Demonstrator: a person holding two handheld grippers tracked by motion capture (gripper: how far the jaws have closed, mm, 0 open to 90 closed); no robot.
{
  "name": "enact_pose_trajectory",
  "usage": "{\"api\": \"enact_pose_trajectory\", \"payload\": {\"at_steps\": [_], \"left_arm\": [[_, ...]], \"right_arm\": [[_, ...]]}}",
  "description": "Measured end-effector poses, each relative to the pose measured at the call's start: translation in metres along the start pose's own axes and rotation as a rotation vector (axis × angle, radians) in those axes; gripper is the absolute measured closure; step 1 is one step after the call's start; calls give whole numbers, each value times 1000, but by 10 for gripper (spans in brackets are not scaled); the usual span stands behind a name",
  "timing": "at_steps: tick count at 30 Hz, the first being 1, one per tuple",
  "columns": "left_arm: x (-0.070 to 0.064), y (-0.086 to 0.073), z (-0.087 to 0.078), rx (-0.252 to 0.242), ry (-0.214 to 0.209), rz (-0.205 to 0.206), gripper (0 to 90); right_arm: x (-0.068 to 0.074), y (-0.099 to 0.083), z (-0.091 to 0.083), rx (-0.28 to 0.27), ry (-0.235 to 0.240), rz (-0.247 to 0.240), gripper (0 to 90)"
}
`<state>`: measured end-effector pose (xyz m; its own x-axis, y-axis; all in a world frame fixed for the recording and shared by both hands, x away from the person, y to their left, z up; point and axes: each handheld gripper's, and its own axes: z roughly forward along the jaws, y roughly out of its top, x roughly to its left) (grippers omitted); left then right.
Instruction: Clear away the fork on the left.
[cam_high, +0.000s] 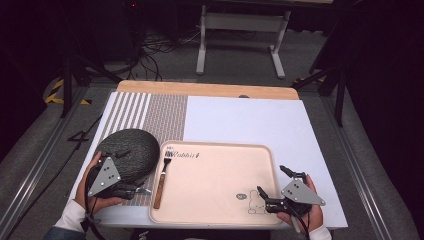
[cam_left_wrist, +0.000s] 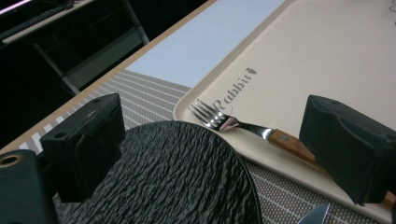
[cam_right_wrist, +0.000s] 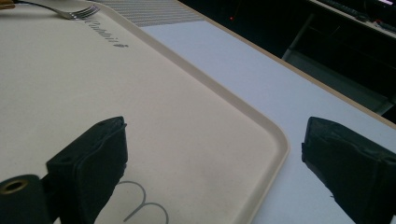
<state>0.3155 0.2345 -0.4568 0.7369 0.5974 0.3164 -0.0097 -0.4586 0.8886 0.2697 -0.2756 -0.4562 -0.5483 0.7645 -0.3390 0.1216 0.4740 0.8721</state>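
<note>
Hands come in from the bottom edge of the high view, each holding a gripper. At lower left, the left gripper (cam_high: 131, 172) sits with its jaws spread over the near edge of a round dark plate (cam_high: 127, 150), holding nothing. At lower right, the right gripper (cam_high: 274, 182) is also spread and empty, one jaw over the tray's bottom right corner and the other past its rim. The beige tray (cam_high: 220, 180) lies in the lower middle of the white worktop (cam_high: 250, 120), and a fork (cam_high: 163, 177) with a wooden handle rests along the tray's left side, tines toward the top of the frame. A striped mat (cam_high: 150, 112) lies under the plate.

From the left gripper view, the open jaws frame the ridged plate (cam_left_wrist: 177, 177) at bottom centre; the fork (cam_left_wrist: 233, 123) lies beyond it on the tray (cam_left_wrist: 327, 56), its handle running behind the right-hand jaw.

From the right gripper view, the jaws stand wide apart either side of the tray's corner (cam_right_wrist: 275, 140); the fork's tines (cam_right_wrist: 77, 11) show at upper left, well apart from the gripper.
</note>
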Motion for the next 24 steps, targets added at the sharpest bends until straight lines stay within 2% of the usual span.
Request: {"api": "enact_pose_trajectory", "payload": {"at_steps": [4,5,8,9,15,24], "left_arm": [[0,-9,0,21,-1,-26,69],[0,-12,0,20,-7,-44,69],[0,-15,-1,27,-9,-43,66],[-1,-17,-3,22,-13,-59,65],[-5,-21,-6,19,-19,-83,63],[-5,-20,-6,10,-28,-75,61]], "right_arm": [[0,-4,-3,8,-5,8,78],[-1,-5,-3,7,-6,12,78],[-1,-7,-6,11,-13,20,77],[-1,-7,-7,13,-17,22,77],[-1,-10,-7,15,-20,26,77],[-1,-10,-10,10,-25,28,77]]}}
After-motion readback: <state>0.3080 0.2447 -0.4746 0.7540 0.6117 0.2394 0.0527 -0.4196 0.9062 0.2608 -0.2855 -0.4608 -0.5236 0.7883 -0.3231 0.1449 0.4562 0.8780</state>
